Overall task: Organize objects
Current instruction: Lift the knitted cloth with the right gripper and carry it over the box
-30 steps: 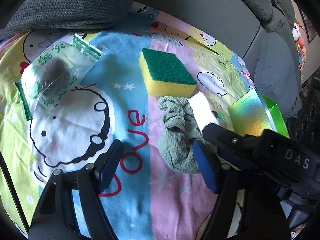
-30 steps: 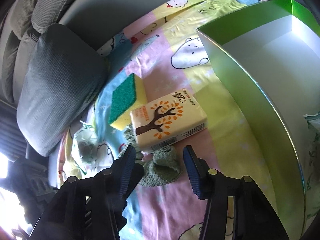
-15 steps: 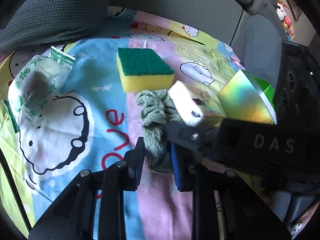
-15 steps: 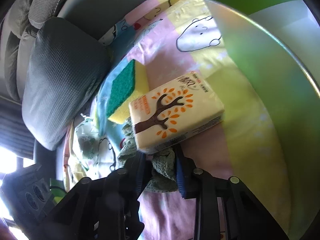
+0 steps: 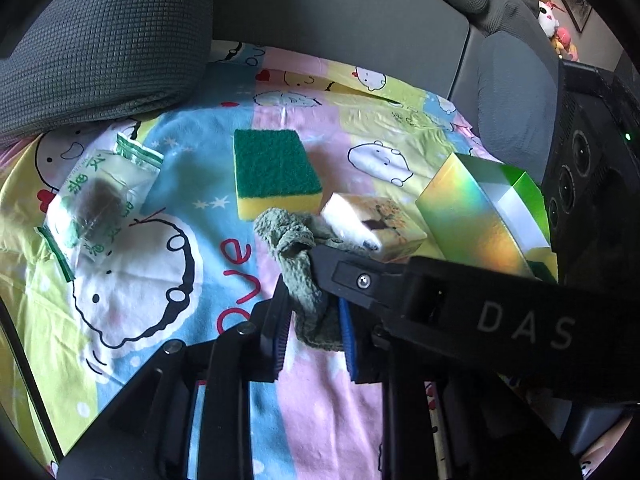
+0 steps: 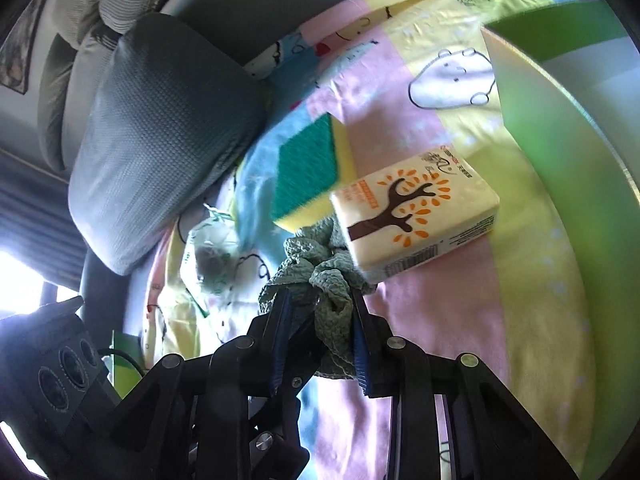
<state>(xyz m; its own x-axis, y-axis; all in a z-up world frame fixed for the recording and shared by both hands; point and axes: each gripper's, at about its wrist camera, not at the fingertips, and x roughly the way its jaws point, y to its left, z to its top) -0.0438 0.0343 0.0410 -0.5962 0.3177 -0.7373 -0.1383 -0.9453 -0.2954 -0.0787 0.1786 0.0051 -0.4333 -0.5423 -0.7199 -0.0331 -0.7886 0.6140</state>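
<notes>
A crumpled green cloth (image 5: 288,236) lies on the cartoon-print sheet, and both grippers grip it. My left gripper (image 5: 314,320) is shut on its near end. In the right wrist view my right gripper (image 6: 320,312) is shut on a bunched fold of the same cloth (image 6: 304,256). The right gripper's black frame (image 5: 440,300) crosses in from the right in the left wrist view. A tissue pack with a tree print (image 6: 412,220) leans on the cloth's far edge. Just behind it sits a green-and-yellow sponge (image 5: 276,168).
An open box with shiny green walls (image 5: 468,216) stands to the right of the tissue pack; its wall (image 6: 560,140) fills the right of the right wrist view. A plastic bag holding something dark (image 5: 96,200) lies at the left. A grey cushion (image 5: 100,40) borders the sheet behind.
Both grippers went from open to shut on the green cloth. The cloth has bunched up between the pads and risen slightly, and the tissue pack now tilts on it.
</notes>
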